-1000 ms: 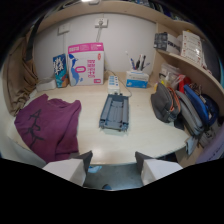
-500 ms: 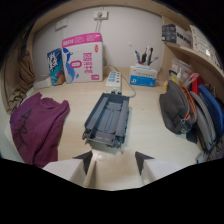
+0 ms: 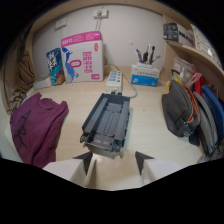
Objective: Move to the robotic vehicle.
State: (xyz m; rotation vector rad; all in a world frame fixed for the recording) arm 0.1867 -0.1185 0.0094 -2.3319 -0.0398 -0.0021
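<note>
Tongs (image 3: 114,161) spread wide, grasping nothing, poised just short of the flat grey tray-like plastic robotic vehicle (image 3: 107,123) lying mid-desk, directly ahead of the fingers. Probably rigid and fairly light (thin raised side rails look the likeliest hold, at the near end). Open pale wooden desktop (image 3: 145,135) to either side, hemmed by crumpled maroon cloth (image 3: 35,125) leftward and dark grey bag (image 3: 178,109) rightward.

Single view, from the camera mounted on the gripper (image 3: 113,161), which looked forward and slightly downward along the two parted fingers across the desk (image 3: 150,127). It sat close to the vehicle (image 3: 106,123), just ahead of the fingertips, and faced the back wall (image 3: 125,35).
</note>
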